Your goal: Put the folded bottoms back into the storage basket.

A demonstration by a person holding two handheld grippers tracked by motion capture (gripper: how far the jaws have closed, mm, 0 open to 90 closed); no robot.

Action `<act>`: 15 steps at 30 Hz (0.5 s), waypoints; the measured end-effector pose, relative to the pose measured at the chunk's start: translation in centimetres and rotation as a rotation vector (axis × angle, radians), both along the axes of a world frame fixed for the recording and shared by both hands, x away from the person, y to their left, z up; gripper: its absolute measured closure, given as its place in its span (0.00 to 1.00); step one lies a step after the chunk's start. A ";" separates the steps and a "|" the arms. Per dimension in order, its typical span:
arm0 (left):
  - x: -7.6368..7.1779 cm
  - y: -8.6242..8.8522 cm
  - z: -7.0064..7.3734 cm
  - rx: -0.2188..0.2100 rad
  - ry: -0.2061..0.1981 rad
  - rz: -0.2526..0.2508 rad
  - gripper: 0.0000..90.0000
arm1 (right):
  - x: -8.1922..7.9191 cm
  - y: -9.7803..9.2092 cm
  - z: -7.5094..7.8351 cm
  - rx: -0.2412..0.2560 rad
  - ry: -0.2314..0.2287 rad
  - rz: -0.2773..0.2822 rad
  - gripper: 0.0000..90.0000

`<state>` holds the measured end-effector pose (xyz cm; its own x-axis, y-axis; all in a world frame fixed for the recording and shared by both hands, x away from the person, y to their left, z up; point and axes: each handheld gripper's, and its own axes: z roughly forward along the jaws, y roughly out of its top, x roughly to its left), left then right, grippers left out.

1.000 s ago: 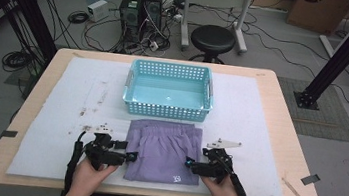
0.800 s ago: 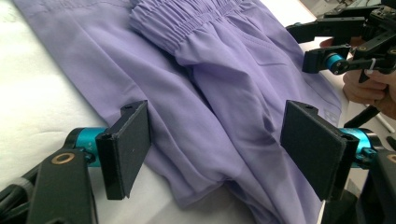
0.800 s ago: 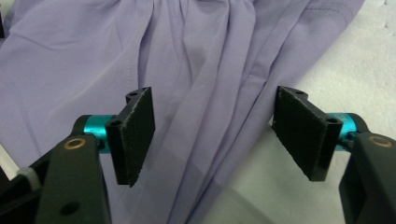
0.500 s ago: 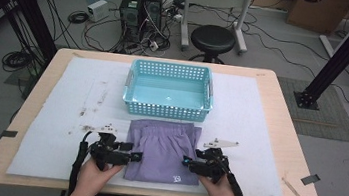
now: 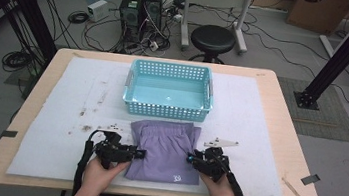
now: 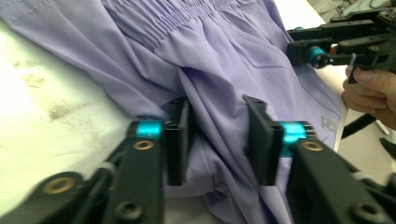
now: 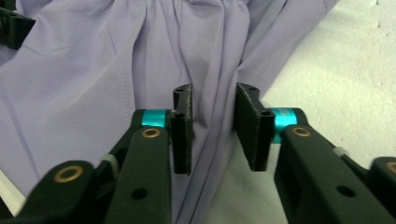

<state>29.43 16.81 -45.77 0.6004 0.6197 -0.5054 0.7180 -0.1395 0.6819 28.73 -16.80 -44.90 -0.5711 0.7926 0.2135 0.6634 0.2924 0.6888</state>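
Note:
Folded purple shorts [image 5: 166, 150] lie on the white mat near the front edge, just in front of the teal basket. My left gripper [image 5: 140, 152] reaches in at their left edge and my right gripper [image 5: 189, 158] at their right edge. In the left gripper view the left gripper [image 6: 217, 135] is open, its jaws apart with a ridge of purple cloth [image 6: 224, 60] between them. In the right gripper view the right gripper [image 7: 212, 126] is also open, astride a gathered fold at the edge of the shorts [image 7: 93, 70].
An empty teal basket [image 5: 166, 108] stands mid-table behind the shorts. The white mat [image 5: 59, 114] covers most of the wooden table and has dark smudges on its left part. A stool, cables and computer boxes stand on the floor beyond the table.
Both grippers have moved inward from the sides onto the edges of the shorts. The cloth now bunches between each pair of jaws.

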 end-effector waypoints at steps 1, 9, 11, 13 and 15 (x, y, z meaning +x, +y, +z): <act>0.0 0.0 0.0 0.006 -0.002 0.001 0.75 | 0.0 0.0 0.0 0.005 0.005 -0.004 0.82; 0.2 0.1 -0.1 0.004 0.013 -0.003 0.86 | 0.2 0.0 -0.1 0.026 0.029 0.022 0.95; 0.1 0.0 0.0 0.003 0.010 -0.002 0.89 | 0.3 -0.2 -0.1 0.047 0.047 0.016 0.96; 0.1 0.0 0.0 0.004 0.002 -0.004 0.91 | 0.4 -0.4 -0.1 0.056 0.048 0.013 0.97; 0.0 0.1 0.0 0.002 -0.006 -0.001 0.93 | 0.3 -0.4 -0.1 0.051 0.044 0.013 0.97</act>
<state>29.46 16.95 -45.75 0.6038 0.6203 -0.5007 0.7139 -0.1415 0.6858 29.02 -17.15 -44.97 -0.5703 0.7728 0.2785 0.6895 0.2660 0.6737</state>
